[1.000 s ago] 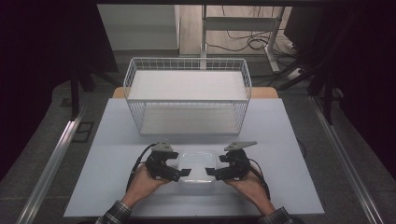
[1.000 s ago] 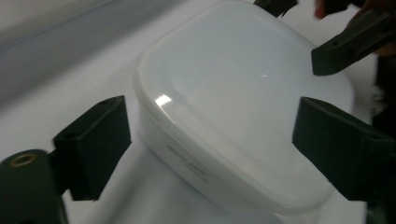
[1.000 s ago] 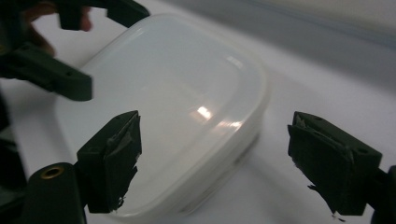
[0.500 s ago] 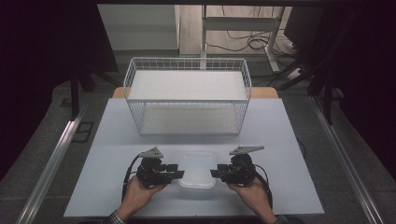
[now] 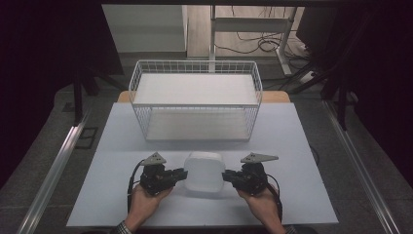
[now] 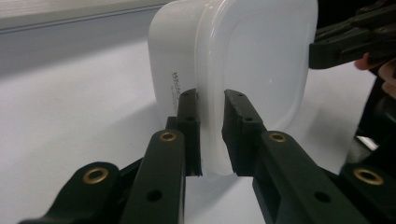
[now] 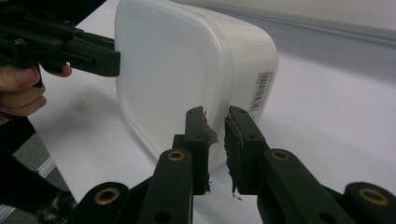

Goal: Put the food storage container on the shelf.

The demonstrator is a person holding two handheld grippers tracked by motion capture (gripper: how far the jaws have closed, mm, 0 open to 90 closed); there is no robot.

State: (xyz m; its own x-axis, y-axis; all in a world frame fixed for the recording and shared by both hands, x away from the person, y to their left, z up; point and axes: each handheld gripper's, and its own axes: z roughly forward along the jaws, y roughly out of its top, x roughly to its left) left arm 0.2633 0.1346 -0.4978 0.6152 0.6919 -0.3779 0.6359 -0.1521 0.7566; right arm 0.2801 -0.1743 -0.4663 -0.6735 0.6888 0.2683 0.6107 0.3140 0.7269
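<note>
- Container (image 5: 204, 171), white translucent plastic with rounded corners, sits between the two hand-held grippers near the front edge of the pale counter (image 5: 302, 146); in the high view it appears tipped, its broad face turned upward toward the camera.
- Left hand-held gripper (image 5: 181, 174) meets the container's left edge; in the left gripper view its two black jaws are clamped on the container's protruding rim (image 6: 211, 140), one jaw on each side of it.
- Right hand-held gripper (image 5: 227, 176) meets the container's right edge; in the right gripper view its jaws pinch the rim (image 7: 215, 135) the same way, and worn padding shows on their inner faces.
- A barcode label (image 7: 259, 91) is stuck on the container's side wall, seen in the right gripper view; small printed text (image 6: 176, 86) runs along the side wall in the left gripper view.
- A person's left hand (image 5: 144, 204) and right hand (image 5: 264, 204) grip the tools from the bottom of the high view.
- A white wire basket (image 5: 196, 68) stands farther back on the counter, well apart from the container.
</note>
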